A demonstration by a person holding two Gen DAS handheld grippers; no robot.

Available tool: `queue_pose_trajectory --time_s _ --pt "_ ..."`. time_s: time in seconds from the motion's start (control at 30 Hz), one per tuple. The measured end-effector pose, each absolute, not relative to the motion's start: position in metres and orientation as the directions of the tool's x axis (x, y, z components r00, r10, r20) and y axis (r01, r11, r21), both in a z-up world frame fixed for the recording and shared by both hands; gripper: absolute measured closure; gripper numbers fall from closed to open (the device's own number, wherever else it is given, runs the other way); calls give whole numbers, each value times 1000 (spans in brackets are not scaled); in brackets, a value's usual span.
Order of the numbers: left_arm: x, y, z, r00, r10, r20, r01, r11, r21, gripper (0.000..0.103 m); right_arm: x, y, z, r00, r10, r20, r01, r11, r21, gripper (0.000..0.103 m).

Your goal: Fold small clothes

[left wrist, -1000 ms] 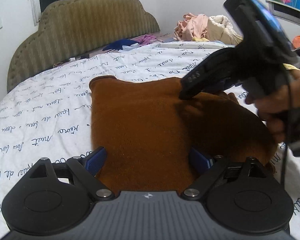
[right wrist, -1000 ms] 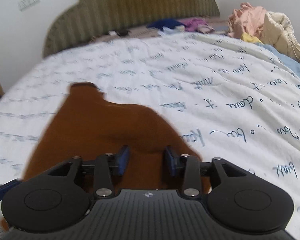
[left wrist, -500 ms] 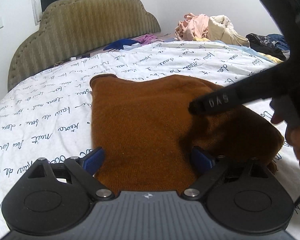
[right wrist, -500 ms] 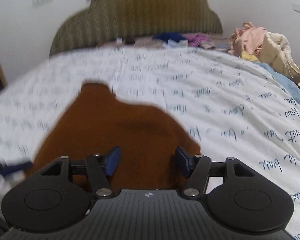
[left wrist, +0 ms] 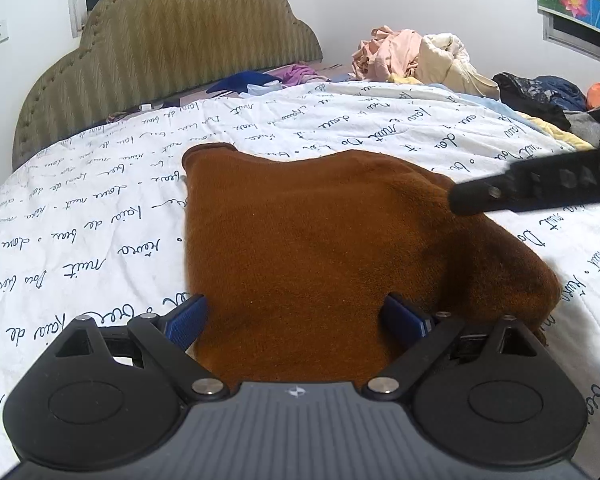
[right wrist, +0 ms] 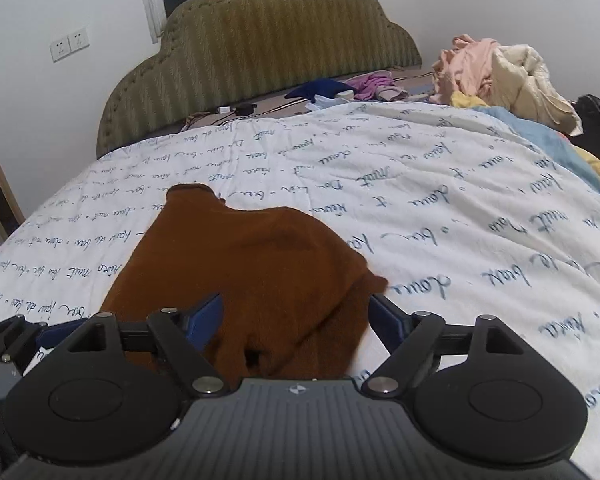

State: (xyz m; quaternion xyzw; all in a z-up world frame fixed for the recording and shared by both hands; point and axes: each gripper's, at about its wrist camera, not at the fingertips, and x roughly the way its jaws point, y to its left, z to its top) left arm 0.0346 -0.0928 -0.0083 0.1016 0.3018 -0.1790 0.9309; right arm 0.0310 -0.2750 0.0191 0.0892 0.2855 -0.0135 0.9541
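A brown fuzzy garment lies folded on the white bedspread with script writing. My left gripper is open, its blue pads either side of the garment's near edge, holding nothing. My right gripper is open too, over the garment's near right part, empty. In the left wrist view a black finger of the right gripper reaches in from the right above the garment's right side. In the right wrist view the left gripper's tip shows at the far left edge.
A padded olive headboard stands at the far end. A pile of pink and cream clothes sits at the back right, with dark and orange clothes further right. Blue and purple garments lie by the headboard.
My right gripper has opened wide and pulled back to the right, away from over the garment. The garment's right part now lies flat, released. My left gripper has stayed put.
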Motion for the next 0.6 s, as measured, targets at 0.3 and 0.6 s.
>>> queue_pose_trajectory --time_s 0.3,0.6 --pt "40 -82 -3 753 -259 -605 365 929 57 8 14 -299 4 816 140 -561 77 935 345 22" --pt "42 -77 -1 752 -249 -610 344 938 41 8 9 -295 -7 799 170 -577 68 927 368 21"
